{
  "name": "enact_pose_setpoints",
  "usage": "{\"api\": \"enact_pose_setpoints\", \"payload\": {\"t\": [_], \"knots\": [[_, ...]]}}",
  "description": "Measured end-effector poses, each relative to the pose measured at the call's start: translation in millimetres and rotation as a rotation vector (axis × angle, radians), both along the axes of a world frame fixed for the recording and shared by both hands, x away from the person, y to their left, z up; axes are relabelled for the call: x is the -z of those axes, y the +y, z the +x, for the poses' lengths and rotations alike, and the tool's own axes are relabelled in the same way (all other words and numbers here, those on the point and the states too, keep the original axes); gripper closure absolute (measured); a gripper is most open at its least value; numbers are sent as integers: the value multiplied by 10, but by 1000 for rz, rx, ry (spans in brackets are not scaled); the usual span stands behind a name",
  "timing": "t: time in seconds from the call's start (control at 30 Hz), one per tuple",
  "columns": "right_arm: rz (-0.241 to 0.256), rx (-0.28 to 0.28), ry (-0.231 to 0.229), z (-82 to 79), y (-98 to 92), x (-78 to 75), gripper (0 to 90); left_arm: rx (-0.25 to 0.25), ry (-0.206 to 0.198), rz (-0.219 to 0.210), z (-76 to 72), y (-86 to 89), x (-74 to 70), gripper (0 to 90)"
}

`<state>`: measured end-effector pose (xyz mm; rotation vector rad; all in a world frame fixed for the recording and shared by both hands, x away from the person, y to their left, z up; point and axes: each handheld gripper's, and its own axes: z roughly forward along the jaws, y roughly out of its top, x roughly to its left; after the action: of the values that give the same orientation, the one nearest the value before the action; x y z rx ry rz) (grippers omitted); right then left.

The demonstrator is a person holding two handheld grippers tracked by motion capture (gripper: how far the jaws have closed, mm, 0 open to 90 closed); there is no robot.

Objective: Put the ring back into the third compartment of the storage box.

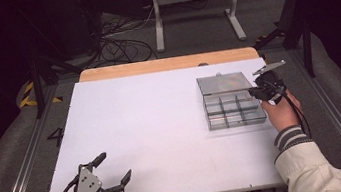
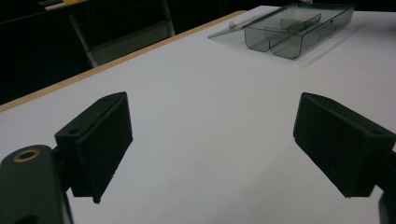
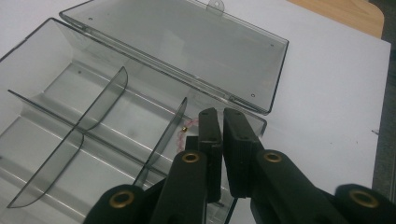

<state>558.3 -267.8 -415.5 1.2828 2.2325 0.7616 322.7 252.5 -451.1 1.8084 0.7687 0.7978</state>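
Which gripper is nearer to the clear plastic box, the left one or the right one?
Right. The right gripper is at the right edge of the clear plastic box, jaws over a compartment. The left gripper is far away, at the table's near left corner.

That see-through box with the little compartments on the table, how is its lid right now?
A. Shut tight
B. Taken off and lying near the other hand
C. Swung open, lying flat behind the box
C: the lid lies flat on the table, still joined along the back edge of the clear box.
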Motion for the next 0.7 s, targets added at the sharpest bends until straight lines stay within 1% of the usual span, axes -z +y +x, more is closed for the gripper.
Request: {"api": "enact_pose_setpoints", "payload": {"t": [0.07, 0.3, 0.47, 0.7], "knots": [[-3, -6, 11, 8, -6, 10, 865, 0, -1, 1, 2, 2, -1, 123], [-20, -10, 23, 36, 12, 49, 866, -2, -1, 1, 1, -1, 0, 124], [-48, -11, 43, 84, 36, 108, 865, -2, 6, 2, 0, 0, 3, 124], [-62, -2, 71, 138, 46, 181, 865, -5, 4, 1, -6, 4, 4, 124]]}}
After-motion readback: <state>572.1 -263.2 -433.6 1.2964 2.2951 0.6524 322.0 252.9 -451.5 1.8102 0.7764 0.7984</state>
